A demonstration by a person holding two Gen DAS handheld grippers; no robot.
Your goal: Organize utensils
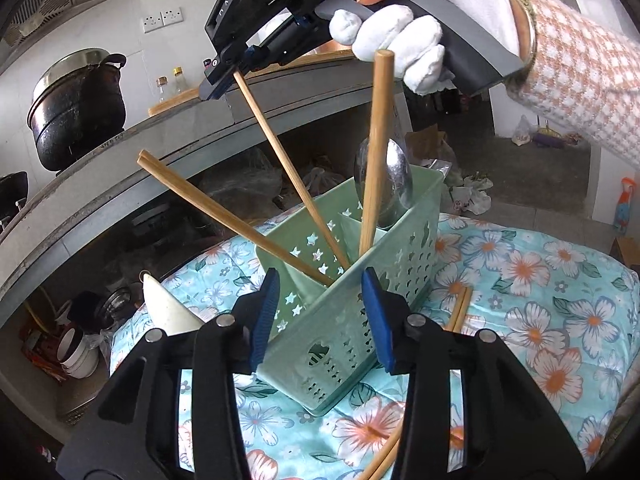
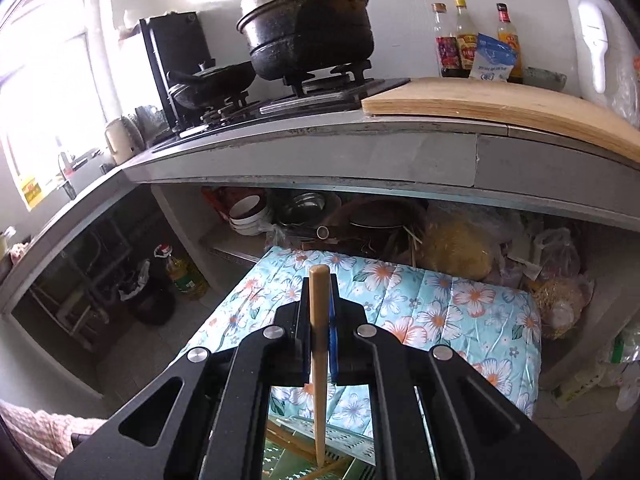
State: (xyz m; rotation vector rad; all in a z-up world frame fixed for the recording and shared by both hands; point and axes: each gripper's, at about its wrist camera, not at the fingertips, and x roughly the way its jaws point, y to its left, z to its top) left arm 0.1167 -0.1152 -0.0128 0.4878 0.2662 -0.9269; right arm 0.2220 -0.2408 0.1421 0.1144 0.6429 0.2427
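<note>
A green perforated caddy (image 1: pixel 320 344) stands on a floral cloth (image 1: pixel 540 280). My left gripper (image 1: pixel 320 316) is shut on its near end, a blue pad (image 1: pixel 266 316) against each side wall. In its near compartment lean a pair of chopsticks (image 1: pixel 224 208) and a single upright chopstick (image 1: pixel 374 160). Metal spoons (image 1: pixel 400 184) stand in the far compartment. A gloved hand holds my right gripper (image 1: pixel 216 88) above the caddy, shut on a chopstick (image 1: pixel 288 168) whose lower tip is inside the caddy. In the right wrist view the right gripper (image 2: pixel 320 304) clamps that chopstick (image 2: pixel 319 352) over the caddy (image 2: pixel 288 460).
Loose chopsticks (image 1: pixel 460 312) lie on the cloth right of the caddy, and more (image 1: pixel 384 460) by my right finger. A white utensil (image 1: pixel 168 312) lies at the left. Behind runs a counter (image 2: pixel 320 152) with a black pot (image 2: pixel 308 28), bottles (image 2: pixel 464 44) and a wooden board (image 2: pixel 500 104).
</note>
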